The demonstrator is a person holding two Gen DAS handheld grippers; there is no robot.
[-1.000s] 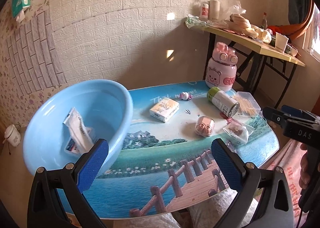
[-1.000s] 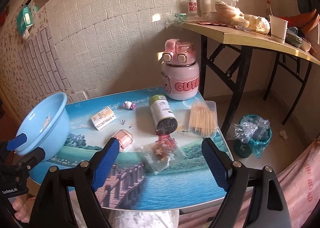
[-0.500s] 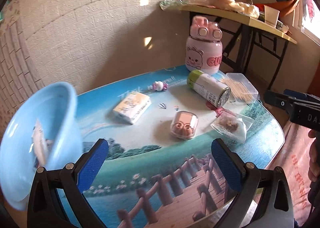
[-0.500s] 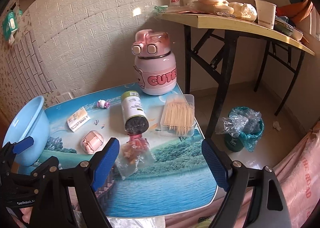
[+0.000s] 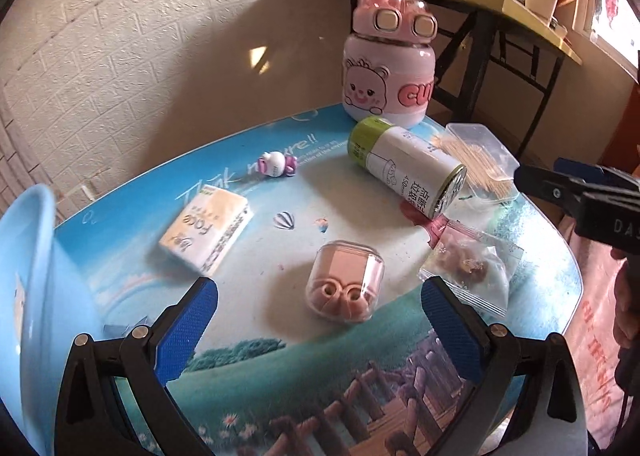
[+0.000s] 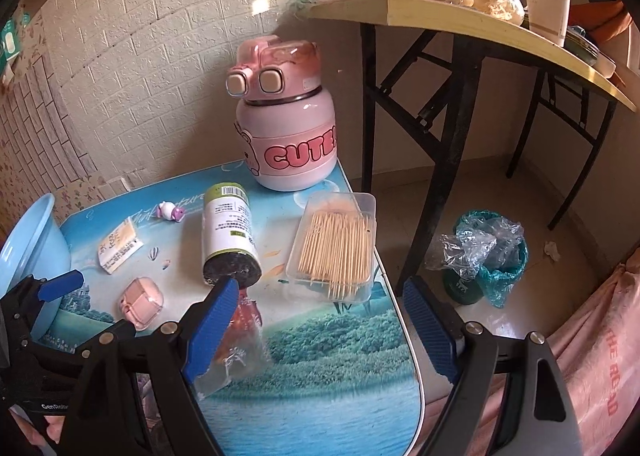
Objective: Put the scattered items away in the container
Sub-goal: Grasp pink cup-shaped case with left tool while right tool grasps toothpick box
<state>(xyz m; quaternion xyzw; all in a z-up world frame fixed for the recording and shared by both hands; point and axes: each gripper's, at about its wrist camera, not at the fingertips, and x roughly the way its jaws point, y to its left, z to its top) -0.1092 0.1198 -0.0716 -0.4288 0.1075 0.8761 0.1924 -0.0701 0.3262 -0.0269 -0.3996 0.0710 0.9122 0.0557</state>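
Note:
The light blue basin [image 5: 28, 296] stands at the table's left edge; it also shows in the right wrist view [image 6: 28, 244]. My left gripper [image 5: 320, 328] is open and empty, just short of a clear case of pink earbuds [image 5: 346, 284]. A tissue pack [image 5: 208, 232], a small pink toy [image 5: 276, 166], a lying green-capped can [image 5: 404, 166] and a snack bag [image 5: 468, 270] lie around it. My right gripper [image 6: 320, 328] is open and empty over the table's right edge, before a toothpick box [image 6: 336, 246]. The snack bag [image 6: 240, 340] lies by its left finger.
A tall pink bear bottle [image 6: 286, 124] stands at the table's back right. Beyond the table's right edge is floor with a bin lined with a plastic bag [image 6: 486, 256]. A folding table [image 6: 460, 24] with food and cups stands behind.
My left gripper has swung right, away from the basin, and closed in on the earbud case. My right gripper has swung right toward the toothpick box and the table's edge.

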